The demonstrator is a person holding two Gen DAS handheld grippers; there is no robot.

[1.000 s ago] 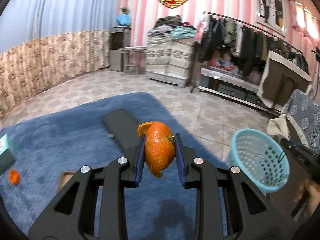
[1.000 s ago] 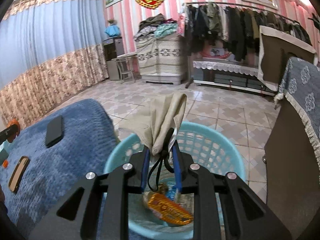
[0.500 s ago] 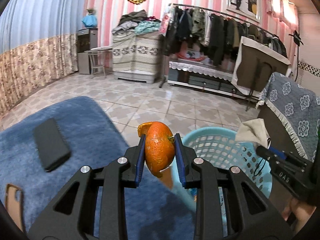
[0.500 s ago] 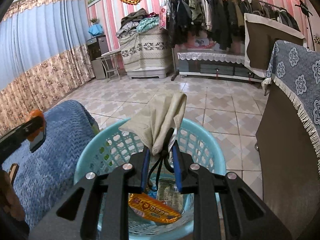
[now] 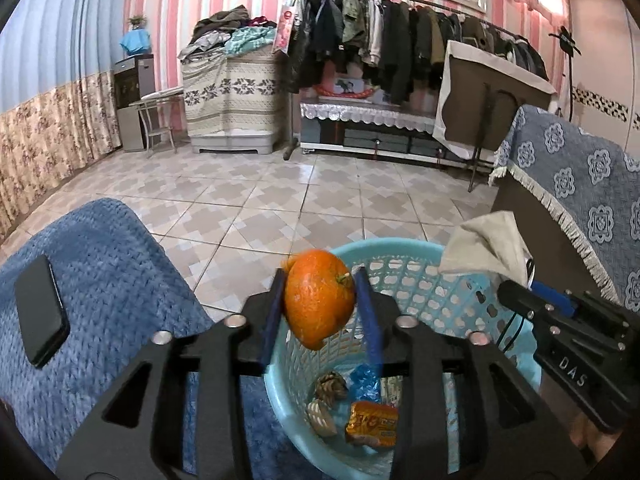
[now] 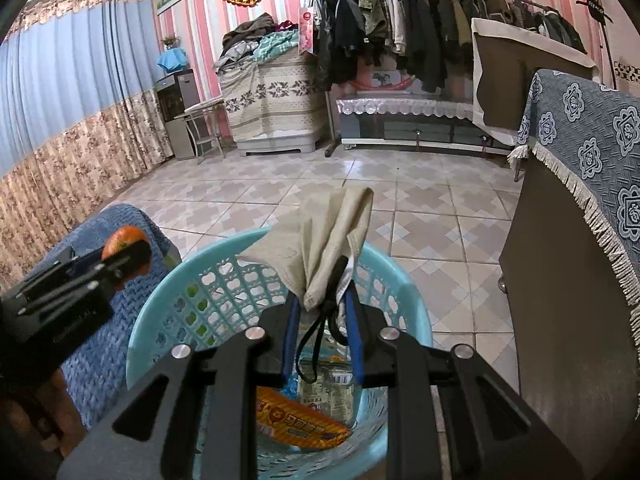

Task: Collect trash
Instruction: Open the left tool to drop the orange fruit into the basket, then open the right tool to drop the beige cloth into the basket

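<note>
Left gripper (image 5: 320, 308): your jaws have just been opening; the orange peel (image 5: 319, 298) sits between them over the basket (image 5: 416, 280), its right side clear of the pad.
Right gripper (image 6: 322, 316): you pinch a beige cloth (image 6: 324, 240) above the basket.
Basket contents: snack wrapper (image 5: 372, 422) and scraps.
</note>
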